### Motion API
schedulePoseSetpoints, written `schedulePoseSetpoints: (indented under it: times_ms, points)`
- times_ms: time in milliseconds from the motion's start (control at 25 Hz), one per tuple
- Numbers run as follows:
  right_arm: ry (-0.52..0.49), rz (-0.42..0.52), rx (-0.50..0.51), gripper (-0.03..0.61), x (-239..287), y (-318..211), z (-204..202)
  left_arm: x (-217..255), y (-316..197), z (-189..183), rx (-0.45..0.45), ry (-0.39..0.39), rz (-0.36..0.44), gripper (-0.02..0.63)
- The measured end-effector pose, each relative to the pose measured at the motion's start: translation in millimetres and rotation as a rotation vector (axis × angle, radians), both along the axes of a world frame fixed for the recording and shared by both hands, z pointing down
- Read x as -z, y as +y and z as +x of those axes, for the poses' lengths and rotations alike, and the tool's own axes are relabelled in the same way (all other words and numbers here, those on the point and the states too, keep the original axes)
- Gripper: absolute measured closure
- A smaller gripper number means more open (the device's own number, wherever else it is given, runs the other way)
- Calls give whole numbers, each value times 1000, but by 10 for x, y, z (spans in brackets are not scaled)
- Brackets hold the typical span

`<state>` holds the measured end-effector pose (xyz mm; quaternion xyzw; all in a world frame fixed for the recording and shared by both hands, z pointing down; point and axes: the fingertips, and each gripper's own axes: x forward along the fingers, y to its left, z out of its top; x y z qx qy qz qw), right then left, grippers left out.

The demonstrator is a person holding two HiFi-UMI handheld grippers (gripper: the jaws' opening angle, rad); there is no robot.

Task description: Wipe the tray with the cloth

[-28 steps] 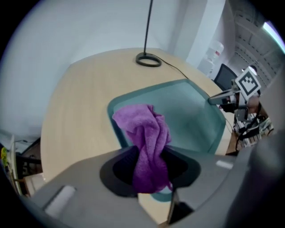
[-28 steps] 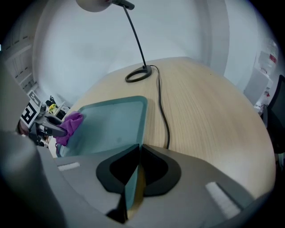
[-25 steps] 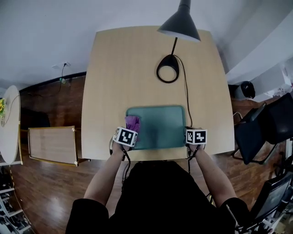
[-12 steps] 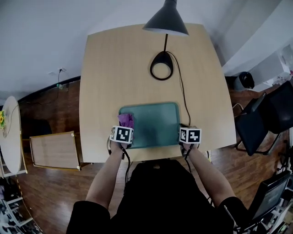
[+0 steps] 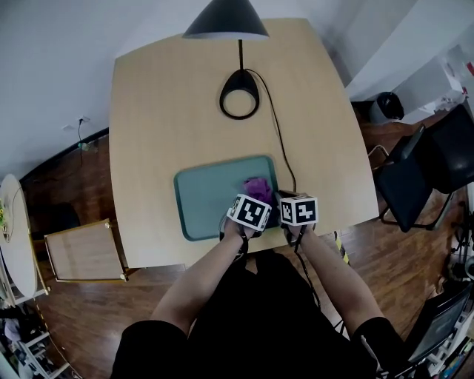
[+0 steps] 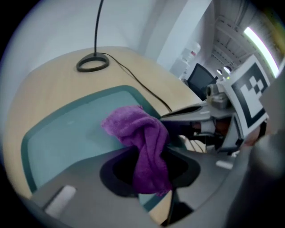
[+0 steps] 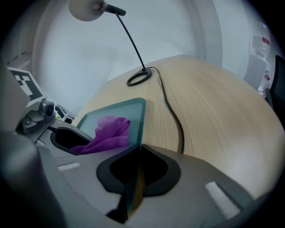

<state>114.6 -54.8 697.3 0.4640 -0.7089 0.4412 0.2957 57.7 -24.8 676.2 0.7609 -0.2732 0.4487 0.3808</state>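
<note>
The teal tray (image 5: 204,200) lies flat on the light wood tabletop (image 5: 170,111), towards the near edge and slightly left of centre.

Left gripper (image 6: 149,169): the jaws are nearly together and pinch the purple cloth (image 5: 258,188). The cloth is bunched into a twisted fold that runs from between the pads out over the tray. It sits at the near right part of the tray, just beside the right rim. The loose end appears to rest on the tray surface, but the wide-angle picture does not confirm firm contact.

Right gripper (image 7: 136,171): the jaws are pressed together on the right rim of the tray, near its near right corner. The thin rim stands edge-on between the pads. The two grippers are close together, with the cloth just to the left of the right gripper.

Desk lamp (image 5: 226,18): it stands at the far side of the tabletop, well apart from the tray. Its dark base ring (image 5: 239,104) lies flat on the wood. A black power cord (image 5: 278,148) runs from the base ring towards the near right and passes just beside the right rim of the tray.

A black office chair (image 5: 429,170) stands on the floor to the right of the tabletop.
</note>
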Motion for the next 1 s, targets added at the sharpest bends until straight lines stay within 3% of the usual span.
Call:
schedulePoseSetpoints:
  times_ms: [120,280,440,640,720,880,1000]
  points:
    - [-18,-4,4,561,10,3,24,-10,60,302,-22,31,-24,452]
    - [-5,-1,11,560,-9,4,67,-29,42,228,-42,12,-7,449]
    - [-1,-8,24,560,-43,0,94,-19,-37,-438,22,-59,62,448]
    - [27,-7,35,558,-89,-23,98,-29,17,-1865,154,-234,126,448]
    - [39,-12,41,557,-99,-36,98,-38,72,-2307,221,-261,125,446]
    - [71,-11,59,555,-107,-46,102,-23,258,-2425,288,-167,57,452]
    - [89,-12,73,555,-116,-36,100,-40,324,-2418,251,-200,89,451]
